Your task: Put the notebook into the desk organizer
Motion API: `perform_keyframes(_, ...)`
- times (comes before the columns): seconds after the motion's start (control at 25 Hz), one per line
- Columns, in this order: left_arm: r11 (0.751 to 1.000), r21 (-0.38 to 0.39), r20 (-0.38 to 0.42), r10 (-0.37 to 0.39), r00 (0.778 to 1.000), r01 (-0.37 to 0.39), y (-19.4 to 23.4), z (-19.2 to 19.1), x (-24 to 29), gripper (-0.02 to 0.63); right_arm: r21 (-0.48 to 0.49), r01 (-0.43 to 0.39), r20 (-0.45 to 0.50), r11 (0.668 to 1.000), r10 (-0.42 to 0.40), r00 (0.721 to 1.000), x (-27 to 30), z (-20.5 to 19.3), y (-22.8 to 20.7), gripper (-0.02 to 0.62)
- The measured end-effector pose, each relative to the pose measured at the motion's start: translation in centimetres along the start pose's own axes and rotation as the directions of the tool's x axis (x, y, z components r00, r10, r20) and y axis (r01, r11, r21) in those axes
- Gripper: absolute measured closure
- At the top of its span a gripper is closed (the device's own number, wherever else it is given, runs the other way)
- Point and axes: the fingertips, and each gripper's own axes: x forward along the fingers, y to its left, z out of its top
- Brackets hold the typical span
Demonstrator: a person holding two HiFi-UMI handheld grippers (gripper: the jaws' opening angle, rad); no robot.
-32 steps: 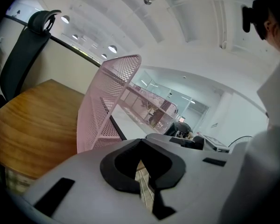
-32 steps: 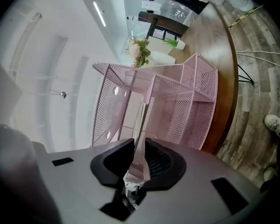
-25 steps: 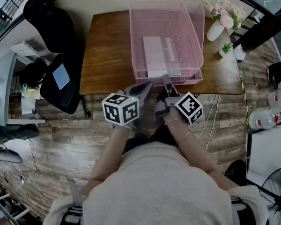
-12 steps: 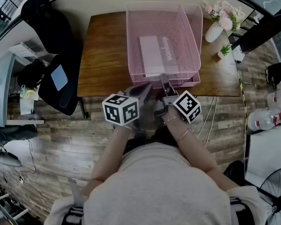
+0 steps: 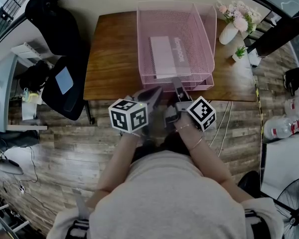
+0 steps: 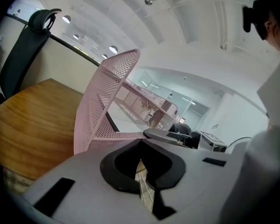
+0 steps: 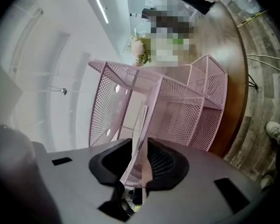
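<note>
Since the notebook (image 5: pixel 164 56) already lay flat inside the upper tray of the pink mesh organizer (image 5: pixel 203 21), which stood on the wooden surface (image 5: pixel 112 59), the step in hand looked like the release and the way out. The right gripper (image 5: pixel 178 85) sat at the tray's front edge, close to the near end of the notebook. Its fingers had just been opening and stood spread, with the thin front rim of the mesh running up between them and neither pad seeming to press on it. The left gripper (image 5: pixel 152 94) hovered just beside it, short of the surface edge, its fingers drawn almost together with nothing between them. To finish cleanly, the right gripper probably needed to come straight back along its own line. Its fingers should stay wide until they had cleared the rim, because a sideways drift could hook the wire and drag the light organizer toward the edge of the surface. A slow pull seemed wise, as did checking that the notebook lay fully within the tray walls. The left gripper was best kept off the mesh.
</note>
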Motion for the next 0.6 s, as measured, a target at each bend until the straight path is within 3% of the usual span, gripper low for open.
perform_keyframes(0.24, 1.0, 0.013, 0.005, -0.016, 1.0, 0.016, -0.9, -0.3, -0.8, 0.594, -0.022, -0.023, 0.013, 0.999, 0.023, 1.0, -1.5, -0.1, 1.0, 0.502)
perform_keyframes(0.6, 0.997, 0.052, -0.008, -0.053, 0.999, 0.054, -2.5, -1.0, -2.0, 0.594, -0.19, -0.089, 0.013, 0.978, 0.093, 0.996, -4.1, -0.1, 3.9, 0.503)
